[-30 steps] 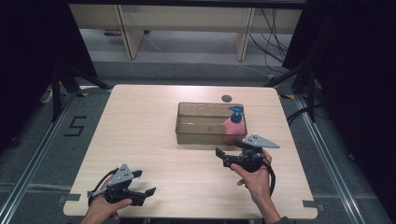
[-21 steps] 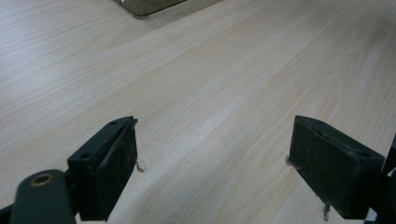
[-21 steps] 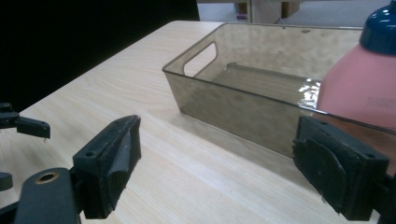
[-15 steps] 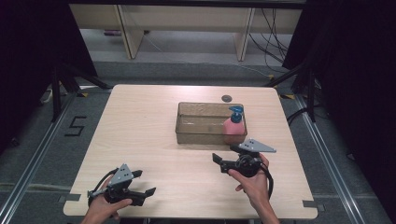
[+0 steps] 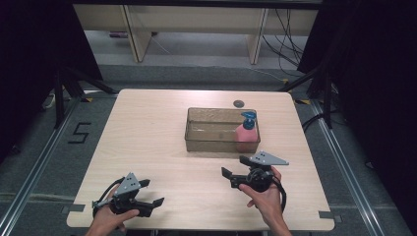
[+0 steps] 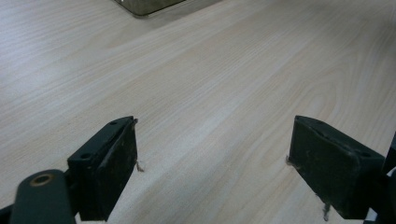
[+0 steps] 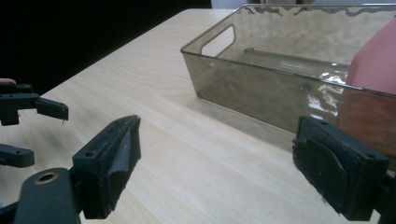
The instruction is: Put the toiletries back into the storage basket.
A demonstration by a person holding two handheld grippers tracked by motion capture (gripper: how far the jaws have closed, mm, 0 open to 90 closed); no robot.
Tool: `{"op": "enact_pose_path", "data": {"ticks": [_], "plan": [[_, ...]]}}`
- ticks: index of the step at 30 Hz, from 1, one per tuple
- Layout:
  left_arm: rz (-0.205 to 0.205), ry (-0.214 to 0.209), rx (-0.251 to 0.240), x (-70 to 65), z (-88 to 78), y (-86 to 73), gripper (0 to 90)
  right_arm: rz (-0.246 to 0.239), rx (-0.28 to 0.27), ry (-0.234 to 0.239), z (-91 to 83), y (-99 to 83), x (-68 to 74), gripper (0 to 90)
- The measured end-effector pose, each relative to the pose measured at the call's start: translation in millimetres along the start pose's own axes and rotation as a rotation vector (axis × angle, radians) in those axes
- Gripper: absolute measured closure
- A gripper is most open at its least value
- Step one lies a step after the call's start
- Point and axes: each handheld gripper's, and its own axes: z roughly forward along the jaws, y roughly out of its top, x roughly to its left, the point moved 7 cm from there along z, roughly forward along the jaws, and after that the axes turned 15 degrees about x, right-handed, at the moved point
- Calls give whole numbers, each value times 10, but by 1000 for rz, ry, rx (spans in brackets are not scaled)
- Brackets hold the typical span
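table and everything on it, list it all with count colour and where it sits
table: 1, pale wood, centre of the high view
bin: 1, clear smoky-brown, right of the table's middle, towards the far side
pump bottle: 1, pink with a blue pump top, upright in the bin's right end
small round thing: 1, dark, on the table just beyond the bin; too small to identify
number marking: 1, black "5", on the grey floor left of the table
left gripper: 1, black with a grey plate, near-left part of the table, jaws open and empty
right gripper: 1, black with a grey plate, near side just in front of the bin, jaws open and empty
hands: 2, one holding each gripper
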Motion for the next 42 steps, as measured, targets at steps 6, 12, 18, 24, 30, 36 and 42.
{"op": "enact_pose_path", "data": {"ticks": [6, 12, 18, 24, 30, 36, 42], "plan": [[-6, 2, -9, -4, 2, 6, 148, 5, 23, 24, 9, -59, 62, 159], [-1, -11, -7, -5, 2, 6, 148, -23, 10, 9, 26, -84, 84, 158], [-4, 1, -2, -4, -4, 3, 148, -28, 15, 43, 47, -138, 146, 157], [-6, 1, -3, -6, -4, 4, 148, -21, 33, 59, 36, -210, 204, 157], [-6, 0, -2, -7, 1, 3, 148, -7, 39, 85, 23, -274, 254, 157], [5, -5, 2, -5, 3, -2, 148, -32, 37, 77, 15, -313, 280, 157], [20, 8, 10, 17, 4, -9, 148, -18, 36, 85, 3, -354, 308, 157]]}}
